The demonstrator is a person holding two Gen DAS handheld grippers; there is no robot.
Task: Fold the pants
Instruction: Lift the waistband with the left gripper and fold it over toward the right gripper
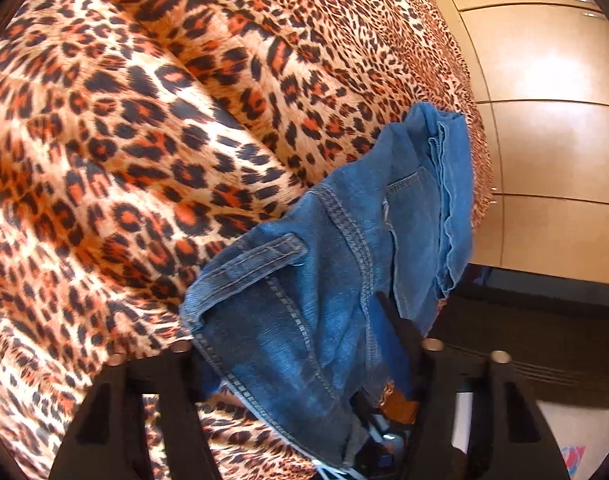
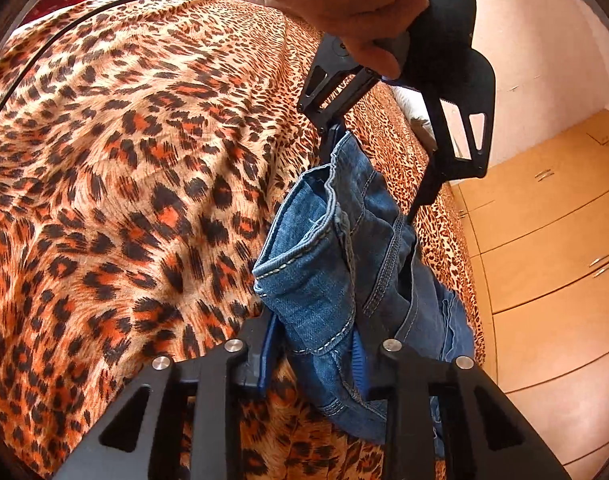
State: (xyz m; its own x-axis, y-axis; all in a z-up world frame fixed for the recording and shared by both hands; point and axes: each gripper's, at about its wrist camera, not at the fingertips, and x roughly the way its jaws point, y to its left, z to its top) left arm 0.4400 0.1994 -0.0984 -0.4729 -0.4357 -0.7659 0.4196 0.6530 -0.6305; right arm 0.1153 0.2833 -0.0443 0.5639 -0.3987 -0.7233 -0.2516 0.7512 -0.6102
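We hold a pair of blue jeans [image 2: 336, 264] up over a bed covered with a leopard-print bedspread [image 2: 124, 184], one gripper at each end of the bunched denim.

In the right wrist view, our right gripper [image 2: 316, 354] sits at the bottom of the frame with the folded, stitched edge of the jeans between its two black fingers. Its jaws are partly closed and the blue pads press against the cloth on both sides, so it has hold of the jeans. Higher in the same view, our left hand [image 2: 344, 4] grips the handle of the left gripper [image 2: 368, 168], which points down into the top of the denim bundle and pinches it there.

In the left wrist view, the left gripper [image 1: 304, 364] has the jeans filling the gap between its fingers, narrowed onto the fabric. A belt loop and a back pocket are visible, and a brown leather patch shows near the right finger. The far end of the jeans reaches toward the edge of the bed.

Beside the bed stands a row of light wooden cabinet doors [image 1: 552, 152] with small metal handles.
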